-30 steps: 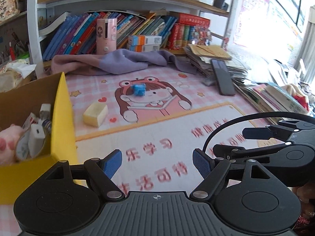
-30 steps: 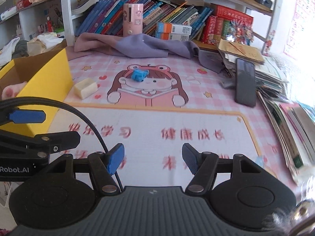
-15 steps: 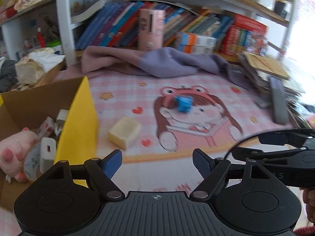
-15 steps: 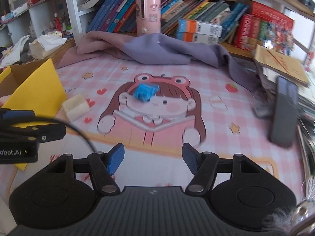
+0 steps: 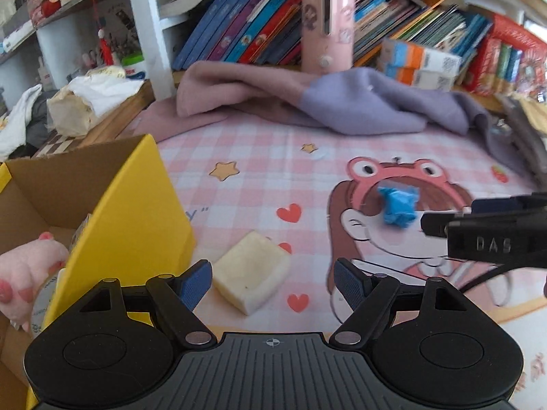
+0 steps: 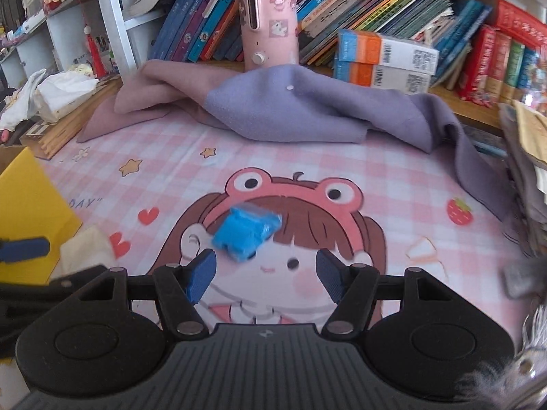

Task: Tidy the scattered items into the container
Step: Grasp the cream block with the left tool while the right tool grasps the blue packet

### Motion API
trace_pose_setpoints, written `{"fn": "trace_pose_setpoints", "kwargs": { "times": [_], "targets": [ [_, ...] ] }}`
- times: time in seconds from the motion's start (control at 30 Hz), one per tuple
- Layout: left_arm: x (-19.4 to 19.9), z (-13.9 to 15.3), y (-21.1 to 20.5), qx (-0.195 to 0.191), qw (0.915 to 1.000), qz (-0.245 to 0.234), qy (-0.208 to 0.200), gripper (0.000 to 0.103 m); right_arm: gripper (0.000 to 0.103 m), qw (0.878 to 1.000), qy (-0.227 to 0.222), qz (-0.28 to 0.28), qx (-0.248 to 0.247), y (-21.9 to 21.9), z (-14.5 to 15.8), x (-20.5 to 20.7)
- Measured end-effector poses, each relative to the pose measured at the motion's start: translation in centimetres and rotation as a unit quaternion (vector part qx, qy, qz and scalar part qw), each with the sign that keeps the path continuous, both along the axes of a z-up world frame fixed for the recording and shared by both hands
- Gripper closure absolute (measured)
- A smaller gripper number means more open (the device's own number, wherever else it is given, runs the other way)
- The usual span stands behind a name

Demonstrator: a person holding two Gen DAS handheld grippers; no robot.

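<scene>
A cream block [image 5: 251,274] lies on the pink cartoon mat, just ahead of my left gripper [image 5: 273,285], which is open with its left pad close beside the block. A yellow cardboard box [image 5: 130,212] stands at the left and holds a pink plush toy [image 5: 20,273] and small packets. A crumpled blue piece [image 6: 246,230] rests on the printed girl's forehead. My right gripper [image 6: 265,275] is open right behind it, nothing between its pads. The right gripper also juts into the left wrist view at the right edge [image 5: 495,235].
A pink and purple cloth [image 6: 273,109] is heaped at the back of the mat. Behind it are a pink cylinder device [image 6: 268,22] and a shelf of books. Stacked papers [image 6: 526,171] line the right side. A wooden board with a white bag [image 5: 89,102] sits left.
Both grippers have travelled forward over the mat and dipped. The cream block now sits close in front of the left one, the blue piece close in front of the right one. Both stayed open.
</scene>
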State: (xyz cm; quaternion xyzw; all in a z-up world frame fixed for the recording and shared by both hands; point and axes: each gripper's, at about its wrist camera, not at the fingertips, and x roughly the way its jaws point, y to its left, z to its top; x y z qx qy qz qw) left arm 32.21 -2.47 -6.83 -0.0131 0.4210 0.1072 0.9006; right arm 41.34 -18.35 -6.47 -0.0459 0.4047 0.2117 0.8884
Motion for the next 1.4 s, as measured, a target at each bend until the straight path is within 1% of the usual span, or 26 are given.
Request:
{"fn": "trace_pose_setpoints", "kwargs": {
  "times": [0.13, 0.23, 0.43, 0.5, 0.57, 0.6, 0.67, 0.7, 0.73, 0.77, 0.8, 0.83, 0.87, 0.93, 1.1, 1.23, 1.4],
  "targets": [
    [0.9, -0.8, 0.3, -0.006, 0.9997, 0.024, 0.006, 0.024, 0.040, 1.000, 0.007, 0.009, 0.002, 1.1, -1.1, 1.6],
    [1.3, -1.2, 0.1, 0.006, 0.9994, 0.033, 0.006, 0.023, 0.038, 1.000, 0.012, 0.017, 0.008, 1.6, -1.8, 2.7],
    [2.4, -2.0, -0.3, 0.031, 0.9985, 0.044, 0.011, 0.023, 0.039, 0.999, 0.023, 0.028, 0.007, 2.3, -2.9, 4.1],
    [2.8, -2.3, -0.4, 0.042, 0.9980, 0.046, 0.014, 0.024, 0.039, 0.999, 0.014, 0.035, 0.003, 2.5, -3.0, 4.1],
    [3.1, -2.5, -0.5, 0.050, 0.9975, 0.046, 0.019, 0.024, 0.041, 0.999, 0.012, 0.038, 0.001, 2.6, -3.0, 4.2],
    [3.2, -2.6, -0.5, 0.053, 0.9974, 0.046, 0.020, 0.024, 0.044, 0.999, 0.011, 0.039, -0.001, 2.5, -3.0, 4.2],
    [3.3, -2.7, -0.5, 0.056, 0.9973, 0.043, 0.022, 0.025, 0.045, 0.999, 0.009, 0.041, -0.002, 2.1, -3.0, 4.1],
    [3.3, -2.7, -0.5, 0.058, 0.9972, 0.041, 0.022, 0.026, 0.045, 0.999, 0.007, 0.041, -0.003, 2.0, -3.0, 3.9],
    [3.2, -2.7, -0.4, 0.059, 0.9972, 0.040, 0.021, 0.030, 0.045, 0.999, 0.004, 0.042, -0.006, 1.8, -3.1, 3.7],
    [3.2, -2.7, -0.3, 0.061, 0.9971, 0.041, 0.020, 0.036, 0.045, 0.999, 0.000, 0.044, -0.010, 1.6, -3.1, 3.5],
    [3.1, -2.7, -0.1, 0.062, 0.9970, 0.043, 0.019, 0.039, 0.045, 0.999, -0.006, 0.047, -0.015, 1.5, -3.2, 3.2],
    [3.1, -2.6, 0.0, 0.062, 0.9969, 0.045, 0.018, 0.045, 0.048, 0.998, -0.011, 0.050, -0.019, 1.4, -3.3, 2.9],
    [3.1, -2.5, 0.2, 0.061, 0.9969, 0.047, 0.017, 0.050, 0.051, 0.998, -0.017, 0.053, -0.024, 1.4, -3.3, 2.7],
    [3.0, -2.3, 0.4, 0.056, 0.9972, 0.046, 0.016, 0.053, 0.060, 0.998, -0.024, 0.058, -0.026, 1.3, -3.4, 2.4],
    [2.2, -1.3, 0.5, 0.014, 0.9995, 0.028, 0.006, 0.057, 0.062, 0.998, -0.020, 0.053, -0.014, 0.9, -2.9, 2.2],
    [1.1, -0.1, -0.2, -0.006, 0.9999, 0.008, -0.008, 0.058, 0.062, 0.998, -0.022, 0.050, -0.008, 0.4, -2.0, 1.1],
    [-0.2, 1.3, -0.4, -0.025, 0.9995, -0.005, -0.018, 0.058, 0.062, 0.999, -0.016, 0.047, -0.006, -0.3, -1.3, -0.8]
  ]
}}
